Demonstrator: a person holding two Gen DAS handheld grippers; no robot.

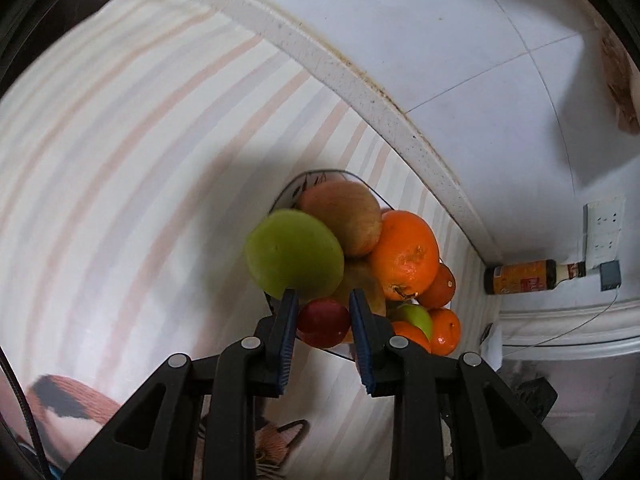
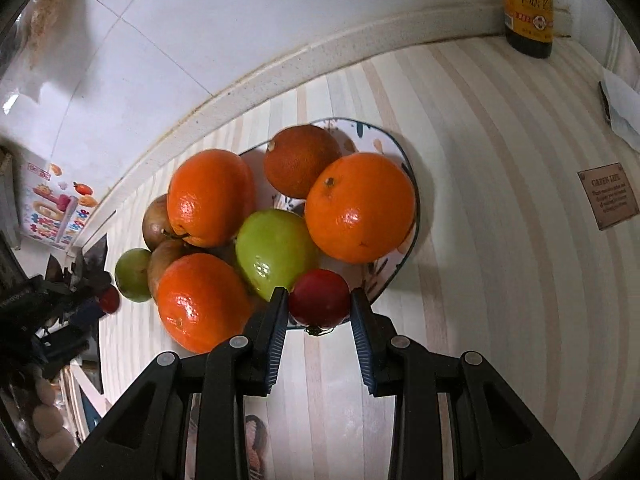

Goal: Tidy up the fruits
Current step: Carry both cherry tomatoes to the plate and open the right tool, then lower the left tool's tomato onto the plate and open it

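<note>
Grippers first: right gripper [image 2: 319,306] has fingers spread, straddling small red fruit [image 2: 319,303] at near rim of plate [image 2: 396,148], nothing pinched. Left gripper [image 1: 323,305] also spread and empty, aimed at same pile from other side. Tip: close slow on the red one's widest part, lift straight up, else neighbours may roll. Count, right view: 4 oranges, 2 green, 2 red, 2 brownish. Soy bottle [image 2: 528,4] at far wall.
</note>
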